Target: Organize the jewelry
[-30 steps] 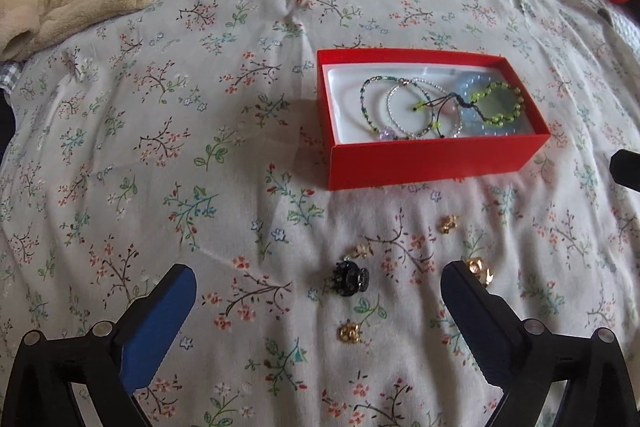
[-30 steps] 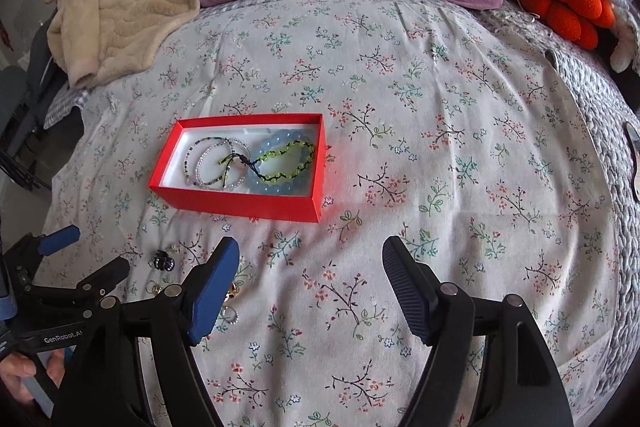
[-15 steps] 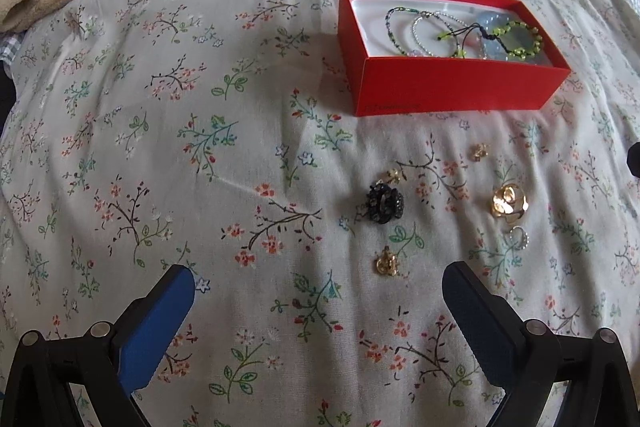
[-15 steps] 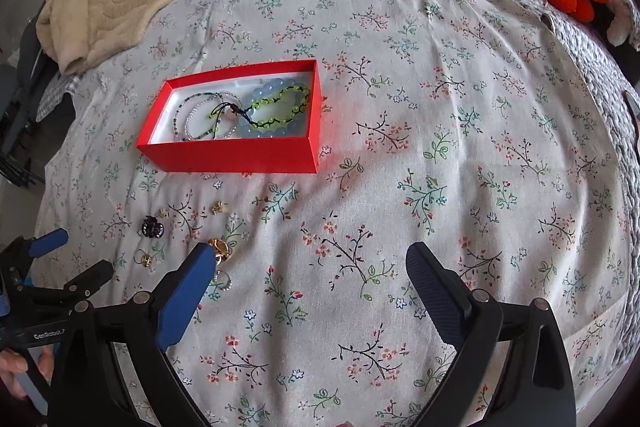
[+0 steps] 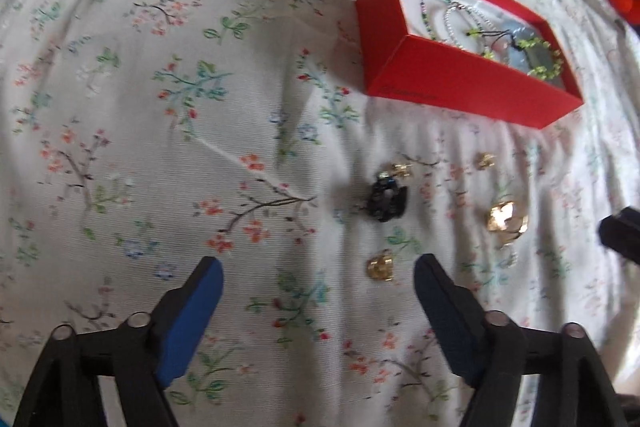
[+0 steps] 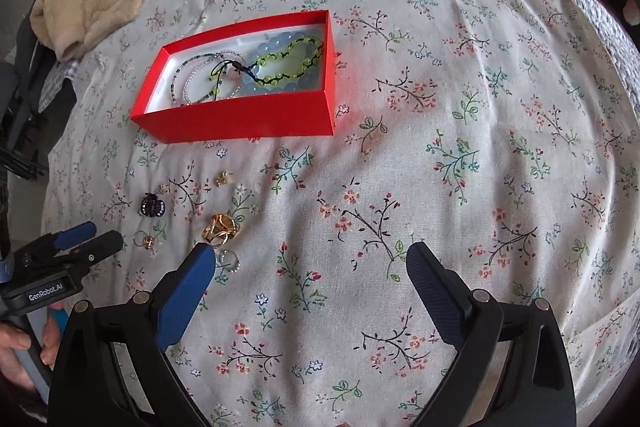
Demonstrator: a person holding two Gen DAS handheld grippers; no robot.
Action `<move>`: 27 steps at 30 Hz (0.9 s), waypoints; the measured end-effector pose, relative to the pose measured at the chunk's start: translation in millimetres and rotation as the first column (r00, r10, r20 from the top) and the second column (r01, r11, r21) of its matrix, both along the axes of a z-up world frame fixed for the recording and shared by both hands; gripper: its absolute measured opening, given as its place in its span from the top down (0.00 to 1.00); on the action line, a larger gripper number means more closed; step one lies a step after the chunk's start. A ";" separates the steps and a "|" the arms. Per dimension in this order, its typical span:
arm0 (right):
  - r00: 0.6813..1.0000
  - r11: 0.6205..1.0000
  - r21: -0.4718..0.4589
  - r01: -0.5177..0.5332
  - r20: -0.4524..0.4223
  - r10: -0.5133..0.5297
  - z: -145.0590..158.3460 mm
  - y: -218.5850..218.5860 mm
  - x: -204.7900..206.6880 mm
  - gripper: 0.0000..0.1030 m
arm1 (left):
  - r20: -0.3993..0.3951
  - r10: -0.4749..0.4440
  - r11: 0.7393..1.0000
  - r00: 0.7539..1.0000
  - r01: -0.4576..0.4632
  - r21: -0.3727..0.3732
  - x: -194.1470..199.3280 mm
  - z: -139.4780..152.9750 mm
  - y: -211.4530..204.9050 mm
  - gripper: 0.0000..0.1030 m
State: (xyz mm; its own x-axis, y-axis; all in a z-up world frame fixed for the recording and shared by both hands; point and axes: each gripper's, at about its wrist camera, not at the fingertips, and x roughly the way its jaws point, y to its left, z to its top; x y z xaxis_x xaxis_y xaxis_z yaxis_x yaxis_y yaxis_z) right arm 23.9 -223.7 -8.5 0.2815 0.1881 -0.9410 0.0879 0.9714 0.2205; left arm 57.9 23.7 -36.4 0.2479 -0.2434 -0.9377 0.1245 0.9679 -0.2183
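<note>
The left claw (image 5: pixel 316 279) stood released above the floral bedsheet (image 5: pixel 160 107), its jaws having just been closing with only cloth between them; the small gold earring (image 5: pixel 380 269) lay just inside the right-hand finger (image 5: pixel 436 291), not yet touched. The right claw (image 6: pixel 308 267) was likewise released and empty, its jaws having just been opening over bare sheet. Its left-hand finger (image 6: pixel 188 279) stood just beside the large gold ring (image 6: pixel 220 227) and a small clear-stoned ring (image 6: pixel 228 259). The red box (image 6: pixel 240 123) lay further up the bed, well apart from both claws, and already held beaded bracelets (image 6: pixel 280 63); it appeared to serve as the collection point, which would explain why the loose pieces were clustered on the sheet just in front of it. That cluster comprised a black hair clip (image 5: pixel 386 201), two tiny gold studs (image 5: pixel 402 169) (image 5: pixel 485 160), the earring and the rings. Both claws pointed steeply downward, an attitude suited to pinching small flat items off soft cloth. The step in hand was judged to be a descent onto the nearest pieces. The pieces were small, so a pinch risked gathering sheet with the metal.
</note>
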 end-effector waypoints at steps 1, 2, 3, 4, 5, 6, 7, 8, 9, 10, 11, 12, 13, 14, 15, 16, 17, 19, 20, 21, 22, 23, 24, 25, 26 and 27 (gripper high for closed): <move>1.000 1.000 0.000 -0.001 -0.002 0.001 -0.4 0.2 0.6 0.05 | -0.003 -0.008 1.000 1.000 0.007 -0.017 0.4 -0.9 -3.0 0.30; 1.000 1.000 -0.002 -0.002 -0.002 0.002 -0.6 0.4 1.0 0.05 | -0.003 -0.018 0.999 1.000 0.018 -0.026 0.1 -1.4 -7.2 0.33; 1.000 1.000 -0.003 -0.003 -0.003 0.003 -0.7 0.7 1.0 0.05 | -0.002 -0.030 0.999 1.000 0.030 -0.028 -0.2 -1.5 -12.1 0.41; 1.000 1.000 -0.002 -0.004 -0.005 0.004 -1.0 0.4 1.2 0.05 | -0.003 -0.042 0.999 0.999 0.042 -0.028 -0.2 -2.0 -17.5 0.49; 1.000 1.000 0.000 -0.003 -0.008 0.003 -1.5 -0.1 1.3 0.05 | -0.005 -0.052 0.998 0.999 0.052 -0.027 -0.1 -3.0 -22.2 0.52; 1.000 1.000 0.002 0.000 -0.011 0.000 -2.2 -0.7 1.2 0.05 | -0.009 -0.064 0.998 0.998 0.063 -0.029 -0.2 -4.7 -27.3 0.54; 1.000 1.000 0.004 0.002 -0.013 -0.001 -2.9 -1.3 1.5 0.05 | -0.015 -0.073 0.997 0.997 0.073 -0.032 -0.6 -7.0 -31.6 0.57; 1.000 1.000 0.005 0.002 -0.016 -0.002 -3.5 -1.8 1.5 0.05 | -0.022 -0.080 0.996 0.997 0.079 -0.033 -0.3 -9.8 -35.5 0.59; 1.000 1.000 0.006 0.002 -0.018 -0.002 -4.1 -2.1 1.4 0.05 | -0.030 -0.086 0.996 0.996 0.085 -0.030 0.0 -12.5 -39.4 0.62; 1.000 1.000 0.006 0.000 -0.019 0.000 -4.6 -2.1 1.2 0.05 | -0.036 -0.090 0.996 0.995 0.090 -0.022 0.2 -14.8 -43.0 0.64; 1.000 1.000 0.006 -0.002 -0.020 0.002 -5.2 -1.7 1.7 0.05 | -0.039 -0.096 0.995 0.995 0.095 -0.012 0.4 -17.2 -46.5 0.65; 1.000 1.000 0.006 -0.005 -0.022 0.005 -5.8 -1.4 1.5 0.05 | -0.040 -0.100 0.995 0.994 0.100 0.001 -0.4 -19.6 -49.1 0.67; 1.000 1.000 0.004 -0.007 -0.024 0.007 -6.5 -1.1 1.4 0.05 | -0.037 -0.104 0.994 0.994 0.104 0.015 -0.3 -21.3 -52.3 0.69; 1.000 1.000 0.003 -0.009 -0.027 0.009 -7.3 -0.8 1.1 0.05 | -0.033 -0.104 0.994 0.994 0.105 0.028 0.2 -22.2 -54.6 0.70; 1.000 1.000 0.003 -0.012 -0.029 0.012 -8.0 -0.2 1.0 0.05 | -0.031 -0.105 0.994 0.994 0.106 0.038 0.8 -22.9 -56.5 0.74; 0.999 1.000 0.002 -0.016 -0.031 0.016 -8.7 0.5 1.0 0.05 | -0.028 -0.105 0.993 0.994 0.106 0.047 1.2 -23.5 -58.2 0.77; 0.999 1.000 0.001 -0.019 -0.034 0.019 -9.4 1.3 1.1 0.05 | -0.025 -0.105 0.993 0.994 0.107 0.053 1.4 -23.7 -59.5 0.79; 0.999 1.000 -0.001 -0.025 -0.038 0.025 -10.9 3.1 1.5 0.05 | -0.023 -0.107 0.992 0.994 0.109 0.064 1.7 -24.5 -63.1 0.90; 0.999 1.000 -0.001 -0.027 -0.041 0.027 -11.6 3.9 1.9 0.05 | -0.024 -0.108 0.992 0.994 0.110 0.065 1.8 -24.7 -63.5 0.90; 0.999 1.000 -0.002 -0.029 -0.043 0.029 -12.2 4.9 2.3 0.05 | -0.025 -0.109 0.992 0.994 0.110 0.063 2.2 -24.7 -63.2 0.90; 0.999 1.000 -0.002 -0.031 -0.045 0.031 -12.9 6.1 3.1 0.05 | -0.024 -0.109 0.992 0.994 0.111 0.063 2.4 -24.6 -62.8 0.90; 0.998 0.999 -0.002 -0.033 -0.047 0.033 -13.8 7.2 3.9 0.05 | -0.024 -0.111 0.992 0.994 0.112 0.063 2.6 -24.4 -62.5 0.90; 0.998 0.999 -0.001 -0.035 -0.050 0.035 -14.9 8.5 4.7 0.05 | -0.023 -0.112 0.992 0.993 0.113 0.064 2.5 -23.5 -61.4 0.90; 0.998 0.999 0.000 -0.036 -0.053 0.036 -15.9 9.7 5.4 0.05 | -0.021 -0.112 0.991 0.994 0.113 0.066 1.9 -22.3 -60.2 0.90; 0.998 0.999 0.002 -0.036 -0.056 0.036 -17.1 11.0 6.2 0.05 | -0.018 -0.112 0.991 0.994 0.113 0.067 1.0 -20.2 -58.3 0.90; 0.998 0.999 0.005 -0.037 -0.059 0.037 -18.4 12.3 7.1 0.05 | -0.013 -0.112 0.992 0.994 0.112 0.065 0.4 -17.8 -57.3 0.90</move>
